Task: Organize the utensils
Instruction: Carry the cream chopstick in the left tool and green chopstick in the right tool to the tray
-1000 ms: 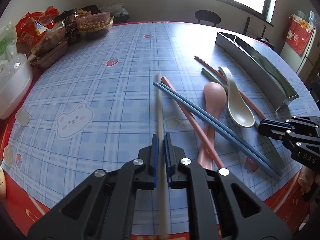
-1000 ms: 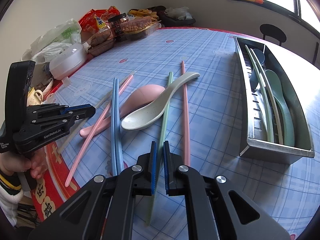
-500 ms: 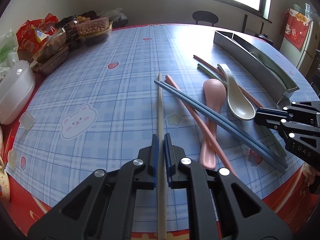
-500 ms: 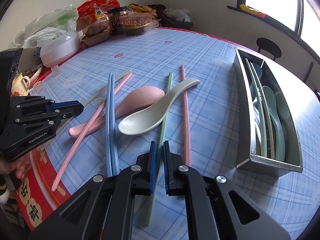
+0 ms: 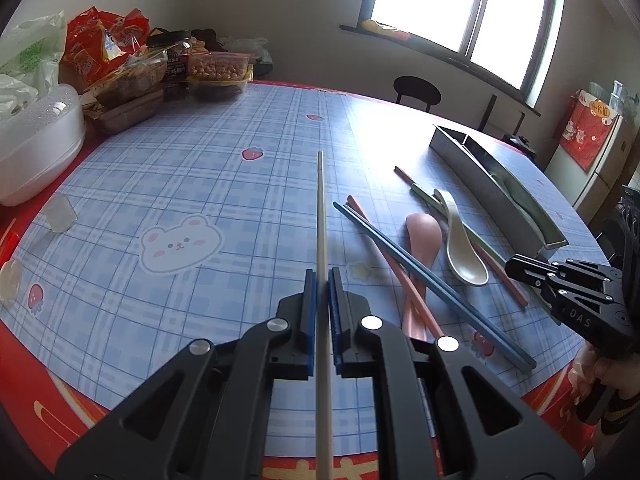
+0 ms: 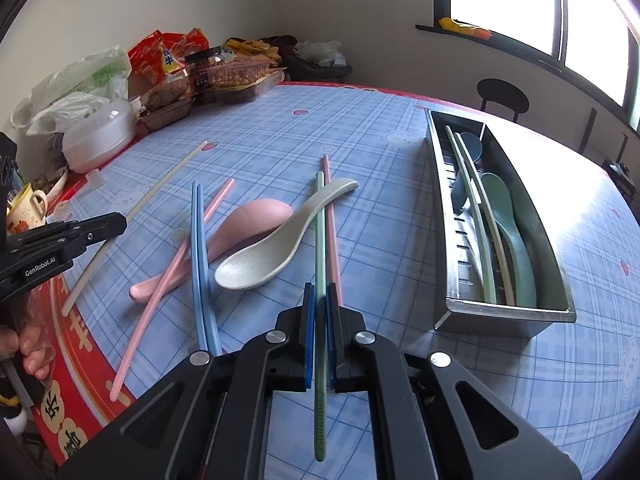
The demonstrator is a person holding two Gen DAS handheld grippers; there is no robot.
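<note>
Left gripper [image 5: 322, 276] jaws clamped on a slim cream chopstick [image 5: 320, 208]; right gripper [image 6: 319, 292] jaws clamped on a ridged green chopstick [image 6: 319, 236].

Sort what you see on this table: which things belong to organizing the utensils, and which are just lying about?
Job: cream chopstick in left tool; green chopstick in right tool; blue chopsticks; pink spoon; cream spoon; metal tray.
Lying about: snack packets; white container; mug.
</note>
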